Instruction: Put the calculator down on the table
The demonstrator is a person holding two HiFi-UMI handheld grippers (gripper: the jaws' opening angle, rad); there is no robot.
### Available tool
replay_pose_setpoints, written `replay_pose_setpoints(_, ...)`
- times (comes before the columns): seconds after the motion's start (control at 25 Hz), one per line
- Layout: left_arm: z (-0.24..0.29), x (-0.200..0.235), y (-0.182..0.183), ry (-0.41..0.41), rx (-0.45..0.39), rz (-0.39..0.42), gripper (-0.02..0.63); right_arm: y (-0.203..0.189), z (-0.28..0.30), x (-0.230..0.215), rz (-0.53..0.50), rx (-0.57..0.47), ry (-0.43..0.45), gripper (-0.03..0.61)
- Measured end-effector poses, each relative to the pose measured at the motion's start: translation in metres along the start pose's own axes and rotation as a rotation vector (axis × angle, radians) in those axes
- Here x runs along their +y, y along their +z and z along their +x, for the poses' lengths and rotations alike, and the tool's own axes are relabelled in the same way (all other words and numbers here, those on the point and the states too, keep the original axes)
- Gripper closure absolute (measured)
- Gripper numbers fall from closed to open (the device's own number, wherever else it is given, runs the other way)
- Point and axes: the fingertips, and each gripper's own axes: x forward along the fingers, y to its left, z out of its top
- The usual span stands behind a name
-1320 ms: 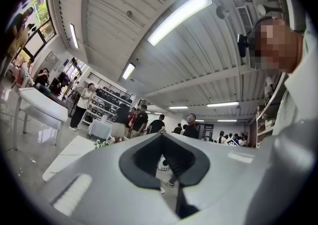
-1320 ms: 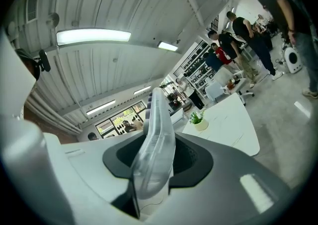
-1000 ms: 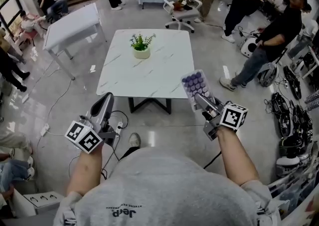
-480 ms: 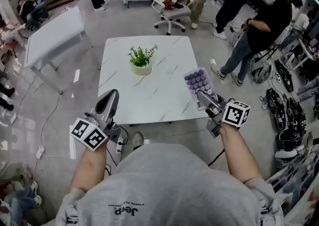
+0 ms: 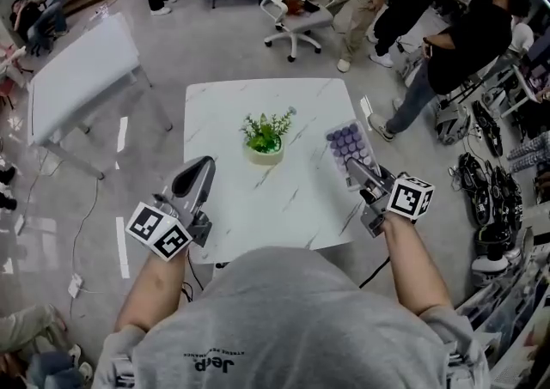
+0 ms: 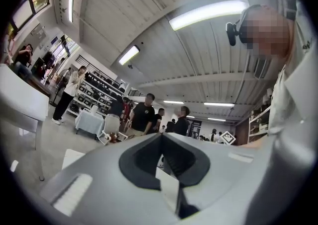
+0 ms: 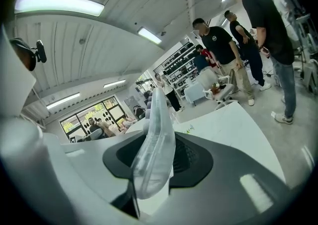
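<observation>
Calculator (image 5: 350,148), clear-cased with round purple keys, hangs above the counter's (image 5: 249,207) right edge, pinched edge-on by the right hand-held gripper (image 5: 357,174). The left hand-held gripper (image 5: 202,171) is pressed together, empty.

Readable only "Jeep" — printed upside down on the grey shirt (image 5: 284,310), near its lower edge in the head view, beside a smaller line too fine to make out.

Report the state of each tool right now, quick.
Left tool: closed, nothing in it.
Right tool: closed on the calculator.
</observation>
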Motion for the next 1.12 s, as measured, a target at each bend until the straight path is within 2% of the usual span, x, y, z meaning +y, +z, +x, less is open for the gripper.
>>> replay_pose_setpoints(0.16, 0.028, 0.033, -0.008, -0.004, 0.021, -0.011, 0.577, 0.012, 0.031, -0.027, 0.018, 0.015, -0.029, 0.448)
replay_pose_setpoints(0.36, 0.064, 0.055, -0.025, 0.025, 0.049, 0.002, 0.576, 0.022, 0.06, -0.07, 0.044, 0.057, -0.027, 0.448)
replay_pose_setpoints(0.68, 0.143, 0.073, -0.056, 0.169, 0.045, 0.022, 0.576, 0.037, 0.125, -0.182, 0.085, 0.208, 0.067, 0.448)
replay_pose_setpoints(0.88, 0.166, 0.101, -0.064, 0.249, 0.027, -0.003, 0.576, 0.033, 0.187, -0.227, 0.114, 0.329, 0.096, 0.449)
replay_pose_setpoints(1.12, 0.187, 0.147, -0.081, 0.227, 0.057, 0.013, 0.575, 0.016, 0.244, -0.274, 0.201, 0.407, 0.054, 0.448)
